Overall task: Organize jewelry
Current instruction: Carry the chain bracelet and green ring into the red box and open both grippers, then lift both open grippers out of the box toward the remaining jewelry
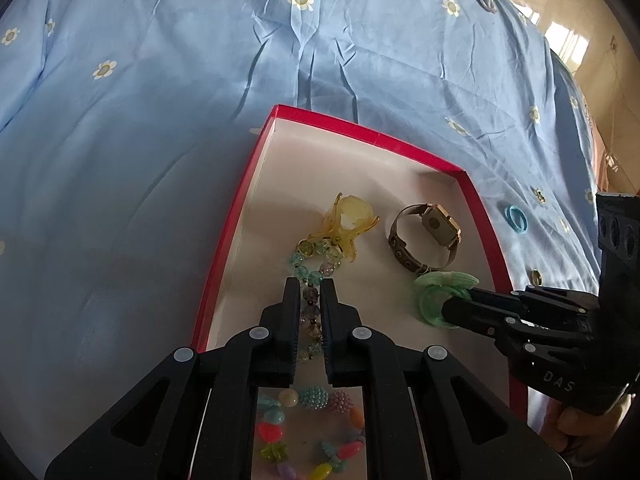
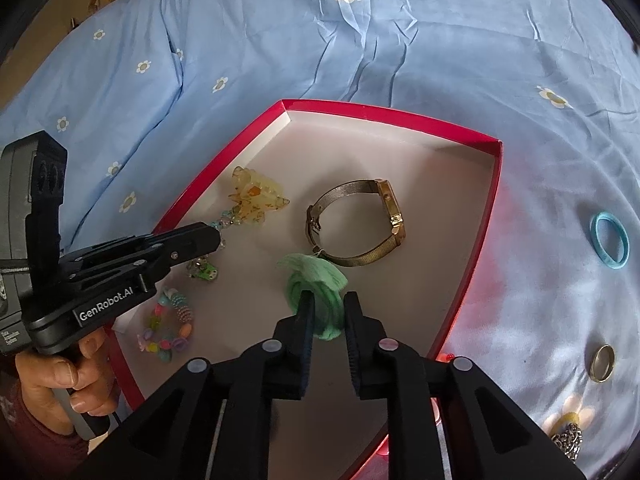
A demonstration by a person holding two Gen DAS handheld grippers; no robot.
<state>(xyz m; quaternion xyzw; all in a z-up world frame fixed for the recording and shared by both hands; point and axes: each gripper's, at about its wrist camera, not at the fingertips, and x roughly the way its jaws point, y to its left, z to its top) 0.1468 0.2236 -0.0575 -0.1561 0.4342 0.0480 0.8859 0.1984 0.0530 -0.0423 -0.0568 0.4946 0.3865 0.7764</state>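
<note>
A red box point(image 1: 224, 240) point(image 2: 486, 216) with a white inside lies on the blue bedspread. In it are a yellow hair claw point(image 1: 348, 220) point(image 2: 256, 198), a gold watch point(image 1: 428, 236) point(image 2: 360, 224), a pastel bead bracelet point(image 1: 316, 432) point(image 2: 168, 330) and a clear bead bracelet point(image 1: 316, 256). My left gripper point(image 1: 311, 284) point(image 2: 218, 240) is shut on the clear bead bracelet. My right gripper point(image 2: 328, 300) point(image 1: 452, 308) holds a green hair claw point(image 2: 316, 280) point(image 1: 440, 292) just above the box floor.
On the bedspread right of the box lie a blue ring point(image 2: 608, 244) point(image 1: 516, 219), a gold ring point(image 2: 602, 362) point(image 1: 536, 277) and a silver chain point(image 2: 568, 440). A small green charm point(image 2: 204, 272) lies in the box.
</note>
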